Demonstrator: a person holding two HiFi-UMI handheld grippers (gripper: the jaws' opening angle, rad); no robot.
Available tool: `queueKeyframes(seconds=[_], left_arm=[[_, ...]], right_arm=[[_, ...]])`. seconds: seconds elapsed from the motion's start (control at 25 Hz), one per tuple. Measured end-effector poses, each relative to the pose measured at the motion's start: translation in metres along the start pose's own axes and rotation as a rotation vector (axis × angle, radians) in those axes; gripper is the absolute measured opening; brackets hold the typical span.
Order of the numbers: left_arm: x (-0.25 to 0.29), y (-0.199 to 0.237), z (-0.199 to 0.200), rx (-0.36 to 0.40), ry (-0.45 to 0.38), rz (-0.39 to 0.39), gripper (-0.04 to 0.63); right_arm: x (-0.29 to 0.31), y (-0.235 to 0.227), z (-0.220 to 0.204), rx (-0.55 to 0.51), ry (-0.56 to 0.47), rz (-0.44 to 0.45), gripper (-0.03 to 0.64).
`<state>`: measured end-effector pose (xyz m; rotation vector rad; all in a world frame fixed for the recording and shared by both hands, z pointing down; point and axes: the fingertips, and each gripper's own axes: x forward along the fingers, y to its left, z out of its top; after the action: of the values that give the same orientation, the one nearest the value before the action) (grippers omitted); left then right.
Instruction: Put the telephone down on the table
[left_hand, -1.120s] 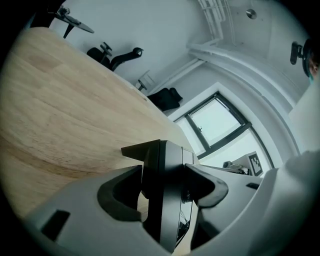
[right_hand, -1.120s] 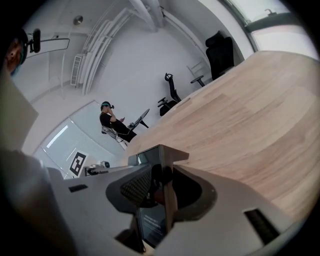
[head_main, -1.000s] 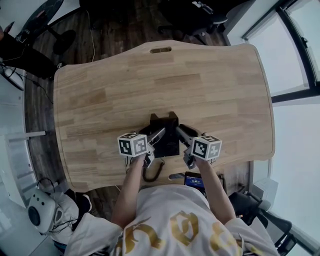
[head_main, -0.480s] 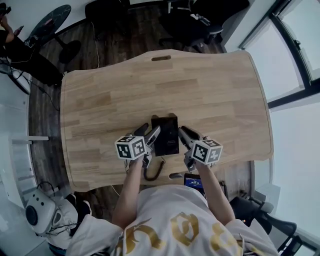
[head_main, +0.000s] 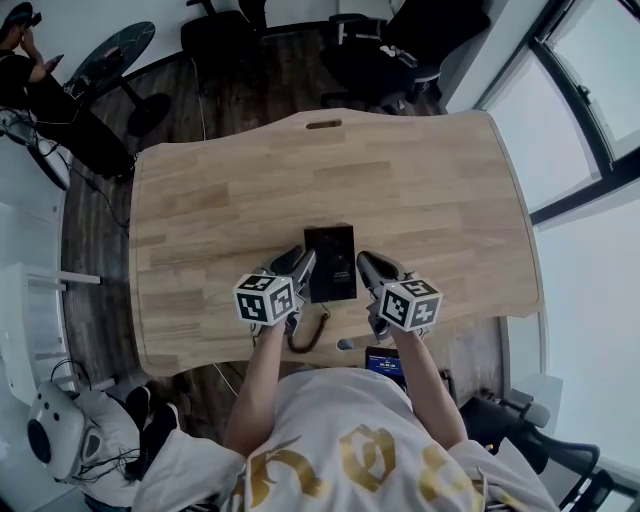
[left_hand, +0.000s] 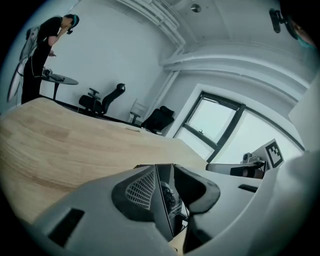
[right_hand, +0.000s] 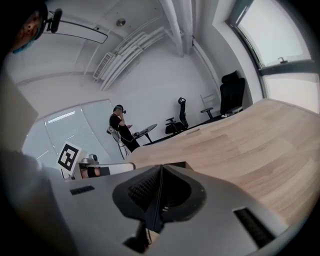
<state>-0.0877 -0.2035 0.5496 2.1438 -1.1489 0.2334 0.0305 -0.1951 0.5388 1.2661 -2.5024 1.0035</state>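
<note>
The black telephone (head_main: 330, 262) was pictured flat near the table's (head_main: 430, 190) front edge, its coiled cord (head_main: 310, 335) trailing off it. It was judged stiff, glossy and fairly heavy, best taken by its long sides. It was flanked by the left gripper (head_main: 298, 263), jaws closing with nothing gripped, and the right gripper (head_main: 363, 262), pinched together empty.

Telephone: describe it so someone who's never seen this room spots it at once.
On the big wooden table, look near the edge closest to the person. The telephone is the black rectangular slab there. A curly cord trails from it over the edge, unlike the small blue-lit screen below.
</note>
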Motion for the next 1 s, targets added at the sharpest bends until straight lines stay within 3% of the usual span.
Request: queueKeyframes(seconds=[0.16,0.28,0.48,0.68,1.0], left_arm=[[-0.011,-0.012,0.005,0.042,-0.023,0.006,0.049],[-0.019,-0.019,0.009,0.069,-0.039,0.004,0.028],[-0.035,-0.029,0.023,0.114,-0.098,0.016,0.017],[-0.052,-0.038,0.032,0.154,-0.138,0.042,0.014],[-0.069,-0.041,0.03,0.159,-0.166,0.062,0.012]], right_arm=[[-0.012,0.01,0.009,-0.007,-0.049,-0.019,0.02],[-0.021,0.015,0.015,-0.002,-0.099,-0.036,0.02],[-0.039,0.02,0.029,-0.015,-0.188,-0.07,0.017],[-0.054,0.023,0.029,-0.081,-0.192,-0.134,0.017],[-0.066,0.038,0.019,-0.138,-0.187,-0.14,0.012]])
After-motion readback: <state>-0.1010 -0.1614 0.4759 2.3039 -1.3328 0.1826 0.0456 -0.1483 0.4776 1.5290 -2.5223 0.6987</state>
